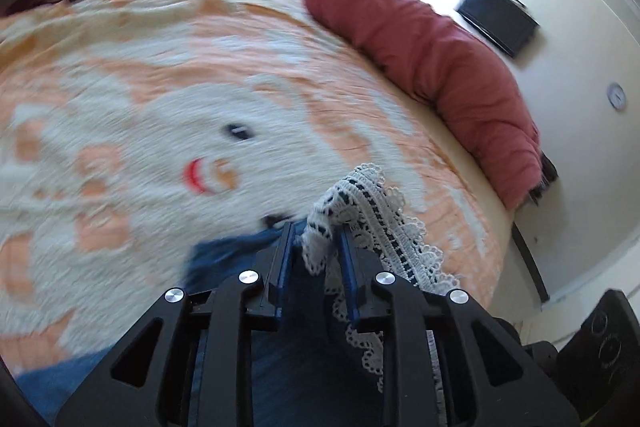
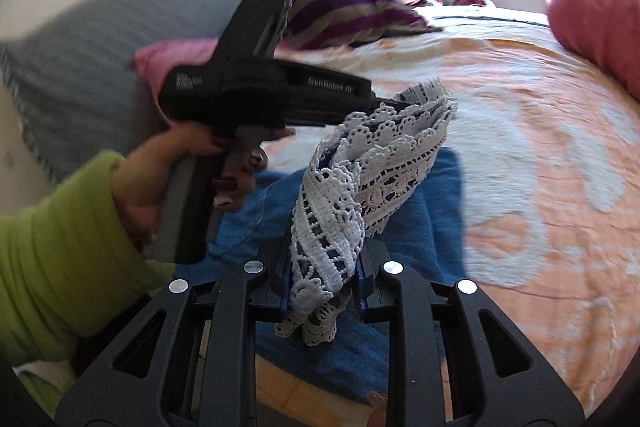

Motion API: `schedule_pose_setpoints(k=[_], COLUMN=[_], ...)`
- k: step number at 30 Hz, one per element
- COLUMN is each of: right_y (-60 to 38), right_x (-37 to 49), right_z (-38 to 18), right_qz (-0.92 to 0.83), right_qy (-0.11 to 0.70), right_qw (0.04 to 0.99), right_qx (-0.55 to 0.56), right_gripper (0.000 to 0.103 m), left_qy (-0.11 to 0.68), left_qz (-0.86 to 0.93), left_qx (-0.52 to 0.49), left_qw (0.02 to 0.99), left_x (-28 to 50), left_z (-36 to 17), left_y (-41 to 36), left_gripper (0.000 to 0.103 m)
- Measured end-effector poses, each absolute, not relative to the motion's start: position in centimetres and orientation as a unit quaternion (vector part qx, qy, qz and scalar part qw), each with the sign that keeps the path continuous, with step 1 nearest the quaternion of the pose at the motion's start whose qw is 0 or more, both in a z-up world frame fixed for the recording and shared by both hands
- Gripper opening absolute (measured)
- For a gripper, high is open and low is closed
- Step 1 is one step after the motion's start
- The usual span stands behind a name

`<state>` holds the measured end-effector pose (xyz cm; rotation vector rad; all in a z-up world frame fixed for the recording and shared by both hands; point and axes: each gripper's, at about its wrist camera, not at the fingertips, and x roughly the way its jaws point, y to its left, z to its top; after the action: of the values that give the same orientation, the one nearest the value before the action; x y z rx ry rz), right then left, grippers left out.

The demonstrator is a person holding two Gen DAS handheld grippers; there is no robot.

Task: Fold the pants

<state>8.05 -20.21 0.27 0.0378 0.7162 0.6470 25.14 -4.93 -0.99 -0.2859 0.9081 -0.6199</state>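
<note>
Right wrist view, left gripper (image 2: 394, 103) labelled "GenRobot.AI", jaws pinching lace-trimmed pants (image 2: 360, 183)

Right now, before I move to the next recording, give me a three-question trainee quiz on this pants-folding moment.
1. True or false: the right gripper is clamped on the lace trim of the blue pants.
2. What does the left gripper pinch? A) red blanket roll B) lace trim C) striped cloth
3. Fill in: the pants lie on an orange-and-white ____.

Key: 1 true; 2 B; 3 bedspread.
</note>
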Motion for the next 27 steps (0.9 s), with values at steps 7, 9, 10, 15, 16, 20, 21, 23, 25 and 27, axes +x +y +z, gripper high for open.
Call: schedule_pose_setpoints(k=[7,9,10,15,16,20,21,23,25,27], right_y=[-13.4,-12.2,-11.9,-11.9,-12.2,-14.1,-15.3,-16.6,-18.8,-21.1], right_x=[6.2,5.6,5.3,4.0,3.9,3.7,3.9,5.0,6.8,9.6], right_z=[-2.9,-4.0,-4.3,-4.0,-3.7,-2.3,-1.6,-0.8,-0.2,0.0], right_qz=[0.333,0.335,0.336,0.364,0.37,0.398,0.398,0.379,0.346,0.284], right_qy=[0.362,0.366,0.364,0.347,0.344,0.331,0.324,0.321,0.331,0.353], right_qw=[0.864,0.858,0.857,0.852,0.852,0.851,0.855,0.867,0.878,0.891], right_qx=[-0.103,-0.133,-0.143,-0.143,-0.14,-0.094,-0.072,-0.043,-0.01,0.007], right_gripper=[0.016,0.017,0.02,0.034,0.039,0.048,0.05,0.051,0.052,0.052], left_qy=[0.385,0.386,0.389,0.407,0.41,0.423,0.426,0.43,0.436,0.443], left_qz=[-0.217,-0.22,-0.218,-0.217,-0.216,-0.217,-0.217,-0.218,-0.221,-0.216], left_qx=[-0.24,-0.273,-0.277,-0.265,-0.261,-0.26,-0.26,-0.259,-0.257,-0.247], left_qw=[0.865,0.853,0.851,0.847,0.847,0.841,0.839,0.837,0.834,0.834], left_x=[21.8,21.6,21.7,22.5,22.4,22.8,22.9,23.2,23.5,23.6], left_z=[-2.1,-2.9,-3.2,-4.0,-4.3,-5.0,-5.2,-5.5,-5.8,-6.0], left_y=[4.5,5.9,6.2,6.1,6.1,5.5,5.3,5.0,4.6,4.1], left_gripper=[0.035,0.038,0.04,0.057,0.058,0.062,0.065,0.066,0.067,0.069])
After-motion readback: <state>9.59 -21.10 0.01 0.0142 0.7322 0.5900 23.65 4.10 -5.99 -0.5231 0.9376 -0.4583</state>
